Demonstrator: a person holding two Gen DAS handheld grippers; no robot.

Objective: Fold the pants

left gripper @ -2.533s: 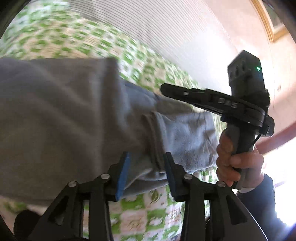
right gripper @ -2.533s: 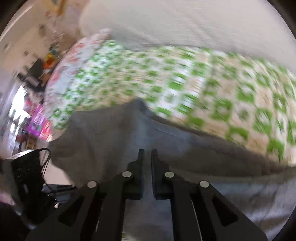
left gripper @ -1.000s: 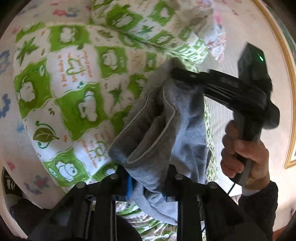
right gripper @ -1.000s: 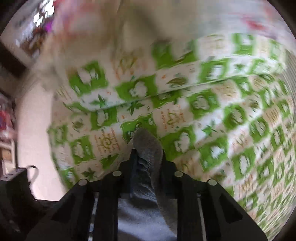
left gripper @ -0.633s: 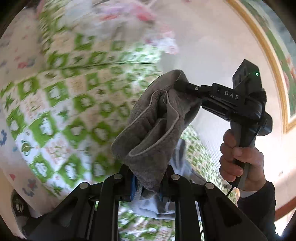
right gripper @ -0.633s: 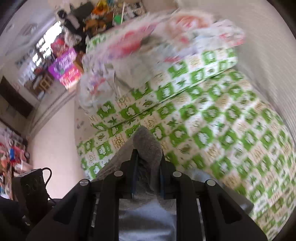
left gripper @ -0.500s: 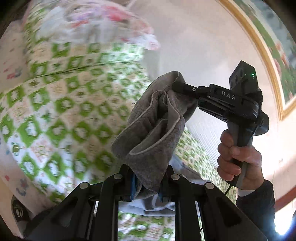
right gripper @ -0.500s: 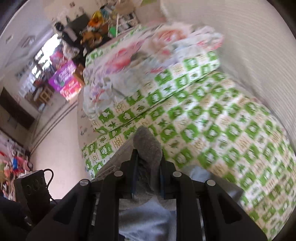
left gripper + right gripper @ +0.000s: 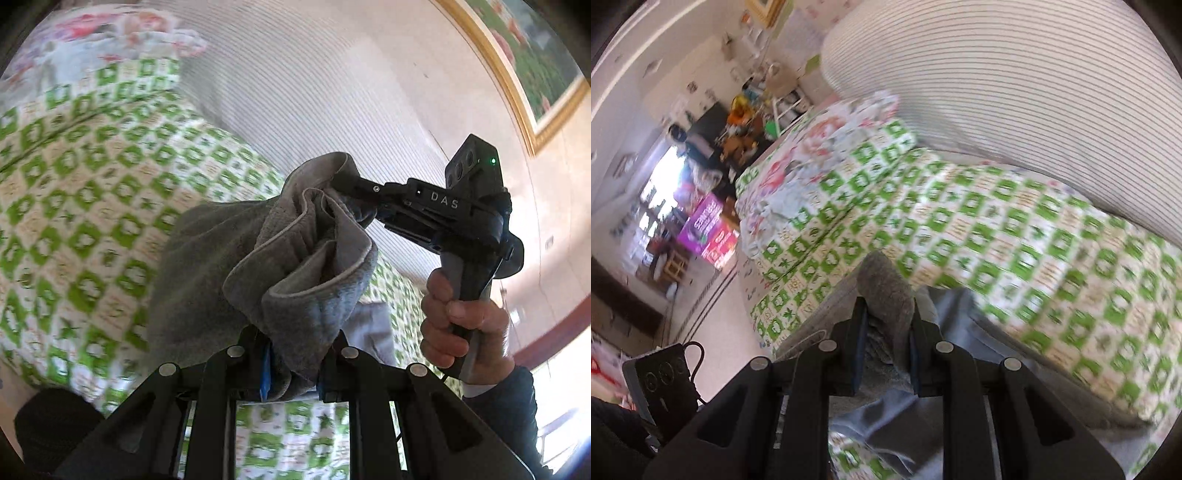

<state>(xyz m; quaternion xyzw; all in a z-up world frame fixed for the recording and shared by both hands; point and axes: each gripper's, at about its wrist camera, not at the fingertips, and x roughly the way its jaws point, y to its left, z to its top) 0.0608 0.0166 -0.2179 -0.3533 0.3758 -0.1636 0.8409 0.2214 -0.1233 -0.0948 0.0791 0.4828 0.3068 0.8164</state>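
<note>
The grey pants (image 9: 295, 266) hang bunched between both grippers, lifted above the bed. My left gripper (image 9: 291, 363) is shut on a thick fold of the grey fabric. My right gripper (image 9: 884, 332) is shut on another bunch of the pants (image 9: 884, 286); in the left wrist view the right gripper (image 9: 347, 184) pinches the cloth's upper end, held by a hand (image 9: 461, 325). The rest of the pants trails down toward the bed (image 9: 923, 413).
The bed is covered by a green-and-white checked quilt (image 9: 74, 206). A floral pillow (image 9: 812, 147) lies at its end. A striped white headboard (image 9: 1015, 92) rises behind. A framed picture (image 9: 517, 62) hangs on the wall. Cluttered shelves (image 9: 701, 155) stand beyond the bed.
Both grippers have lifted the pants off the bed and swung upward, so the views now tilt toward the headboard and wall. Both stay shut on the cloth.
</note>
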